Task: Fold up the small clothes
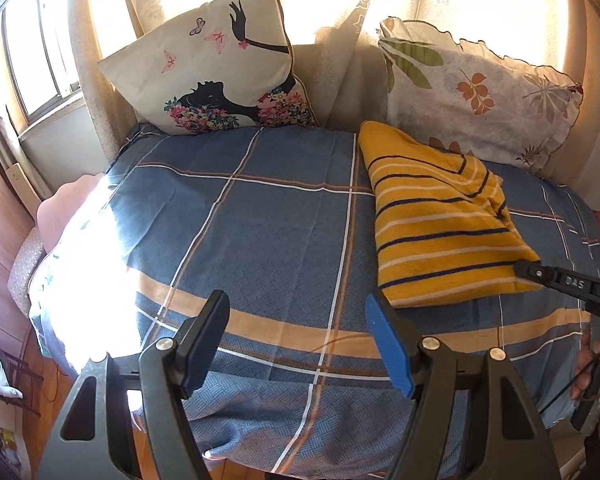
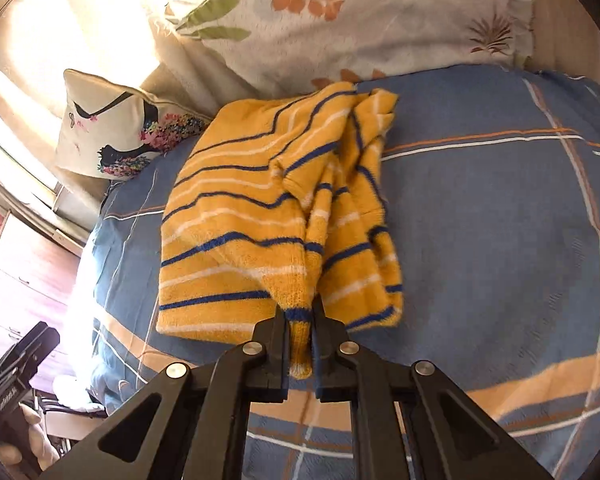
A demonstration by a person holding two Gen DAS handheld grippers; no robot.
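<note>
A yellow sweater with dark blue and white stripes [image 1: 440, 224] lies bunched on the blue plaid bedspread [image 1: 260, 220], right of centre. My left gripper [image 1: 298, 336] is open and empty, over the bed's near edge, left of the sweater. My right gripper [image 2: 300, 320] is shut on the sweater [image 2: 260, 208] at a narrow end of fabric at its near edge. It shows in the left wrist view [image 1: 528, 270] as a black finger at the sweater's right corner.
A cream cushion with a black silhouette [image 1: 216, 64] and a leaf-print pillow [image 1: 480, 92] lean on the curtain at the back. A window [image 1: 32, 64] is at far left. The bed's left edge drops to a wooden floor [image 1: 40, 380].
</note>
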